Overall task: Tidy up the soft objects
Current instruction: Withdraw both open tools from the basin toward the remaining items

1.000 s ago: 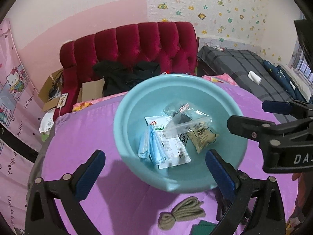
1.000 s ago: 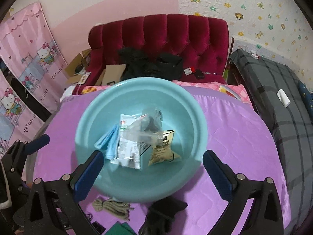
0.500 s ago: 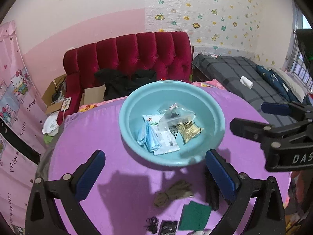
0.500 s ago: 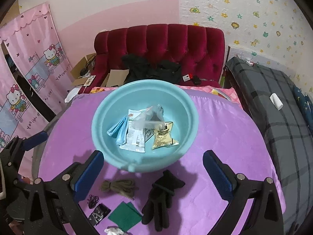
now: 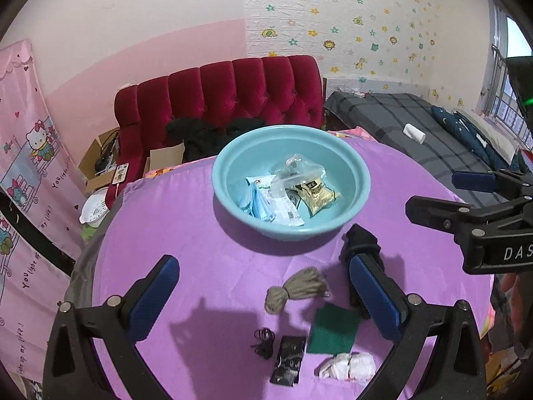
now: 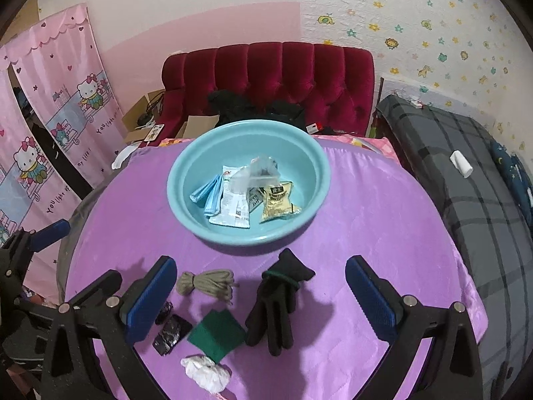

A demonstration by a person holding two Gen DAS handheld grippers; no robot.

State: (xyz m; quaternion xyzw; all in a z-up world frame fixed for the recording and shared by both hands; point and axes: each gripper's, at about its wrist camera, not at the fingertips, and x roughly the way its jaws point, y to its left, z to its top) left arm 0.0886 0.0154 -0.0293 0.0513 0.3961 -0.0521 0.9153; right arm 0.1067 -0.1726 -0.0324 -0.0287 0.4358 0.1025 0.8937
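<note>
Two claws, left gripper [image 5: 263, 291] and right gripper [image 6: 260, 291], both spread wide, empty, low in frame. Between right fingers: black glove [image 6: 274, 303], tan cord [image 6: 208, 283], green cloth [image 6: 216, 333]. Teal basin [image 6: 306, 153] at frame centre, above.

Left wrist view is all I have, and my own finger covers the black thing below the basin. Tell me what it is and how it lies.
Observer: It is a black glove, flat on the purple cloth, with its cuff toward the teal basin and its fingers toward the right wrist camera.
Operator: Give me a mark to tell the cuff end.
Observer: A thin green band runs across the glove just below the cuff.
Operator: Report the right gripper's state.
Observer: The right gripper is open, with its fingers wide apart and nothing held. In its own view the glove lies between them.
</note>
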